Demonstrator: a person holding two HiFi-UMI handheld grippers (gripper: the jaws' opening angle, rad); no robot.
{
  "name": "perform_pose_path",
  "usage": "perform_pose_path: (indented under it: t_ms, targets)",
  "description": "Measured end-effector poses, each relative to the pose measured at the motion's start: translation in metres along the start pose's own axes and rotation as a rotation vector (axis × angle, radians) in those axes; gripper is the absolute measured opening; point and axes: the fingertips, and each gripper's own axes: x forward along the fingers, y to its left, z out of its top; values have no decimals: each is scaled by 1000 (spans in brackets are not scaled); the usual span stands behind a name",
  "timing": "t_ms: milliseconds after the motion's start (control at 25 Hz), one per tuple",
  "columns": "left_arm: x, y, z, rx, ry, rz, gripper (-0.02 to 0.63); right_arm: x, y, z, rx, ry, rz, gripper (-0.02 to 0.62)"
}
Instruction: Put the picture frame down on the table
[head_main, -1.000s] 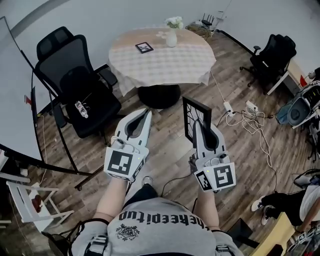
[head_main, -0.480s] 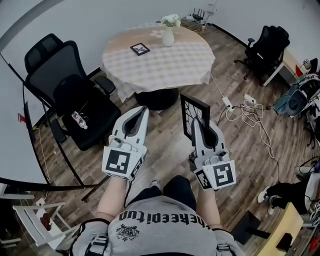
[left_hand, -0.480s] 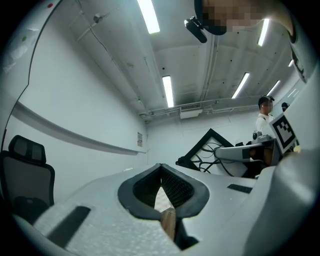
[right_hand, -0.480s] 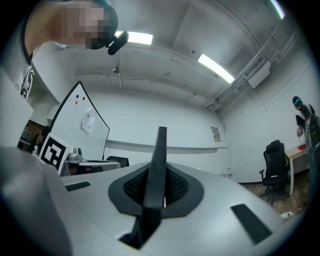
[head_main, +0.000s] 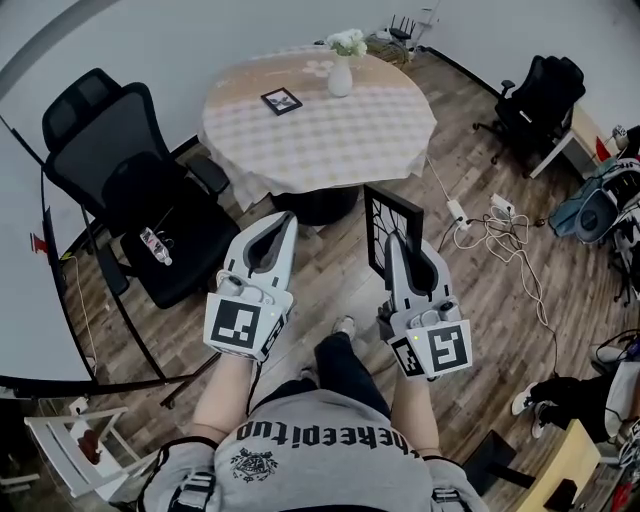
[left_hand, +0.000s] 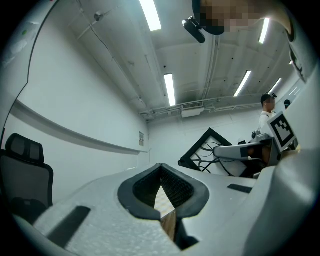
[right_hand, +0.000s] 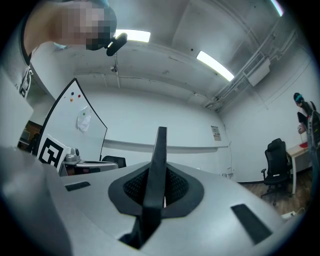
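Note:
A black picture frame (head_main: 386, 222) with a branch-pattern picture stands upright in my right gripper (head_main: 394, 243), which is shut on its lower edge. In the right gripper view the frame (right_hand: 158, 165) runs edge-on between the pads. My left gripper (head_main: 279, 224) is held beside it at the same height, shut and empty, its tips meeting in the left gripper view (left_hand: 160, 166). That view also catches the frame (left_hand: 204, 151) off to the right. Ahead stands the round table (head_main: 330, 135) under a checked cloth. Both grippers hang over the wooden floor, short of the table's near edge.
On the table lie a small dark frame (head_main: 281, 100) and a white vase of flowers (head_main: 342, 72). A black office chair (head_main: 135, 200) stands to the left, another (head_main: 545, 95) at far right. Cables and a power strip (head_main: 488, 225) trail on the floor right of the table.
The person has stepped forward, and the table sits a little nearer and larger. Both grippers travelled along side by side. The right gripper's hold on the frame is unchanged.

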Motion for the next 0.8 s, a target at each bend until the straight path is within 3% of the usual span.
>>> perform_pose_path:
  t_ms: [800]
  targets:
    - [180,1,-31,23,0,24,17,102,-155,-28,28,11,52,17]
